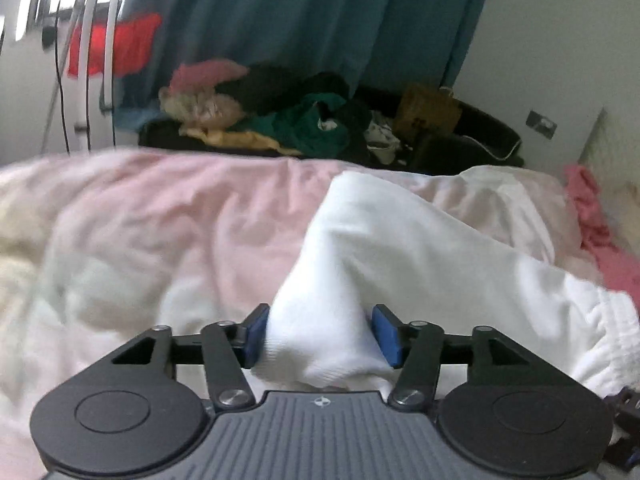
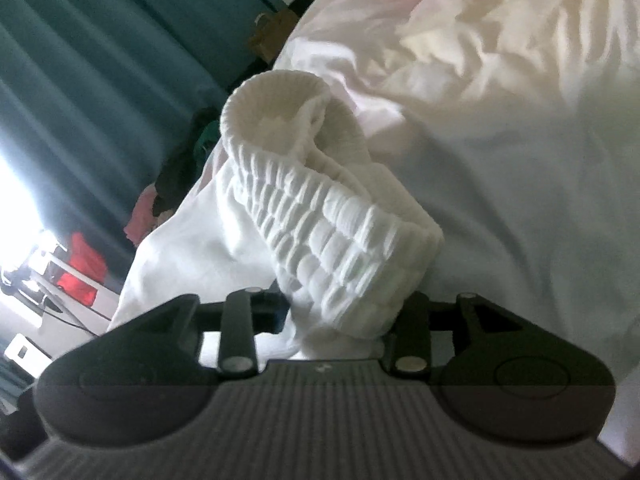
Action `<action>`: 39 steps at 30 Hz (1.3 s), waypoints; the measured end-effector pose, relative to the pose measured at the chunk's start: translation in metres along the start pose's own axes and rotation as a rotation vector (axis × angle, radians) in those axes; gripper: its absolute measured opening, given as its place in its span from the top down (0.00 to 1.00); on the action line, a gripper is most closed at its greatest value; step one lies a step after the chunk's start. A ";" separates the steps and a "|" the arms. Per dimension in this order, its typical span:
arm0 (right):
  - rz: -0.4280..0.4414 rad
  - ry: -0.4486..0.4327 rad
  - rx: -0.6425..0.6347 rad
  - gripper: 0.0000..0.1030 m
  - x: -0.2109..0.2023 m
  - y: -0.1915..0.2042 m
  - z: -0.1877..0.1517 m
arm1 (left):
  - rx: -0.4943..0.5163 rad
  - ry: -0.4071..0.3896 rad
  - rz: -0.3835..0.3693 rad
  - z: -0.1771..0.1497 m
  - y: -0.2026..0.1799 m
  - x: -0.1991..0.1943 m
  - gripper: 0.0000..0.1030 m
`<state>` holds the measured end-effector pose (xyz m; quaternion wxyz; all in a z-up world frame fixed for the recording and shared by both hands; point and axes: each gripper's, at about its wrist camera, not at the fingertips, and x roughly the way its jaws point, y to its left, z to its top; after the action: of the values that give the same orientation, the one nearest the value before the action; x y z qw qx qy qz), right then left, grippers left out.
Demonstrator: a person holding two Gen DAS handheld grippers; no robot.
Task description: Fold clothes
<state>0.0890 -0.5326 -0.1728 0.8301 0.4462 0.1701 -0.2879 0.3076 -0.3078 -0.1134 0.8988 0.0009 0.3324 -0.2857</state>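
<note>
A white garment [image 1: 420,248] with a ruched elastic waistband [image 2: 320,216] lies on the pale pink and white bed cover [image 1: 160,208]. In the left wrist view a bunched end of it sits between the blue pads of my left gripper [image 1: 320,334]. The left pad touches the cloth and a small gap shows at the right pad, so the jaws stand open around it. In the right wrist view the thick waistband fills the space between the fingers of my right gripper [image 2: 344,316]. Its pads are mostly hidden by the cloth and do not visibly pinch it.
Beyond the bed's far edge a dark open case holds a pile of mixed clothes [image 1: 280,120] and a brown paper bag [image 1: 428,114]. A teal curtain [image 1: 300,20] hangs behind. A red garment [image 1: 116,44] hangs on a white rack at the left. Pink cloth [image 1: 592,216] lies at the bed's right.
</note>
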 end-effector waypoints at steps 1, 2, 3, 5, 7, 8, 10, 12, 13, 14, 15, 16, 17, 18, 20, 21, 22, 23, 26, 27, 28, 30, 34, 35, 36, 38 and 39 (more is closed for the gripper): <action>-0.009 0.003 -0.002 0.58 -0.006 0.002 0.001 | 0.008 -0.001 0.006 0.000 0.000 -0.007 0.41; -0.018 0.006 -0.004 0.57 -0.012 0.004 0.002 | 0.015 -0.002 0.011 0.001 -0.001 -0.014 0.40; -0.027 0.010 -0.006 0.57 -0.018 0.005 0.003 | 0.022 -0.002 0.016 0.001 -0.001 -0.021 0.40; -0.045 0.016 -0.009 0.57 -0.029 0.009 0.005 | 0.009 -0.005 0.015 0.003 -0.002 -0.042 0.38; -0.026 -0.004 -0.022 0.57 -0.052 0.016 0.007 | 0.024 -0.025 0.009 0.006 -0.008 -0.066 0.36; -0.013 -0.021 -0.040 0.58 -0.065 0.021 0.009 | 0.039 -0.040 0.009 0.007 -0.013 -0.079 0.34; 0.013 -0.060 -0.104 0.58 -0.095 0.035 0.012 | 0.071 -0.075 0.009 0.011 -0.022 -0.108 0.33; 0.028 -0.081 -0.161 0.58 -0.122 0.049 0.013 | 0.097 -0.115 0.004 0.015 -0.033 -0.138 0.33; 0.035 -0.092 -0.189 0.58 -0.135 0.056 0.014 | 0.107 -0.136 -0.002 0.018 -0.038 -0.154 0.31; 0.043 -0.103 -0.217 0.58 -0.148 0.063 0.015 | 0.119 -0.150 -0.005 0.020 -0.044 -0.169 0.29; 0.050 -0.114 -0.247 0.58 -0.163 0.071 0.015 | 0.131 -0.164 -0.008 0.023 -0.051 -0.184 0.29; 0.061 -0.122 -0.270 0.57 -0.177 0.077 0.015 | 0.142 -0.177 -0.012 0.025 -0.057 -0.199 0.28; 0.076 -0.128 -0.285 0.57 -0.189 0.082 0.015 | 0.152 -0.189 -0.018 0.025 -0.062 -0.214 0.25; 0.091 -0.134 -0.300 0.48 -0.201 0.086 0.015 | 0.158 -0.199 -0.024 0.026 -0.066 -0.229 0.22; 0.111 -0.151 -0.316 0.22 -0.226 0.095 0.014 | 0.176 -0.223 -0.035 0.025 -0.076 -0.260 0.11; 0.120 -0.167 -0.337 0.13 -0.241 0.100 0.012 | 0.191 -0.239 -0.038 0.023 -0.081 -0.276 0.08; 0.130 -0.182 -0.367 0.14 -0.254 0.105 0.010 | 0.206 -0.254 -0.041 0.020 -0.085 -0.291 0.02; 0.135 -0.187 -0.397 0.14 -0.264 0.109 0.007 | 0.220 -0.272 -0.043 0.017 -0.090 -0.306 0.00; 0.142 -0.192 -0.480 0.14 -0.297 0.120 -0.002 | 0.243 -0.297 -0.062 0.005 -0.098 -0.346 0.00; 0.146 -0.200 -0.495 0.14 -0.308 0.122 -0.006 | 0.241 -0.302 -0.067 0.000 -0.100 -0.357 0.00; 0.152 -0.211 -0.497 0.14 -0.318 0.121 -0.010 | 0.239 -0.307 -0.072 -0.005 -0.101 -0.369 0.00; 0.162 -0.220 -0.500 0.14 -0.332 0.118 -0.016 | 0.235 -0.320 -0.071 -0.016 -0.100 -0.388 0.00; 0.159 -0.242 -0.528 0.14 -0.352 0.112 -0.032 | 0.221 -0.324 -0.071 -0.040 -0.094 -0.418 0.00; 0.156 -0.251 -0.544 0.14 -0.356 0.110 -0.037 | 0.225 -0.325 -0.069 -0.046 -0.092 -0.424 0.00; 0.151 -0.257 -0.561 0.14 -0.358 0.108 -0.042 | 0.229 -0.327 -0.066 -0.052 -0.091 -0.429 0.00; 0.151 -0.258 -0.583 0.14 -0.360 0.105 -0.051 | 0.220 -0.328 -0.055 -0.064 -0.086 -0.439 0.00; 0.152 -0.257 -0.593 0.14 -0.361 0.103 -0.055 | 0.212 -0.328 -0.051 -0.069 -0.082 -0.443 0.00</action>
<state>-0.1273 -0.3239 0.0583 0.9576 0.1567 0.1067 -0.2170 -0.0487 -0.1360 0.1131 0.9282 0.0406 0.1493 -0.3383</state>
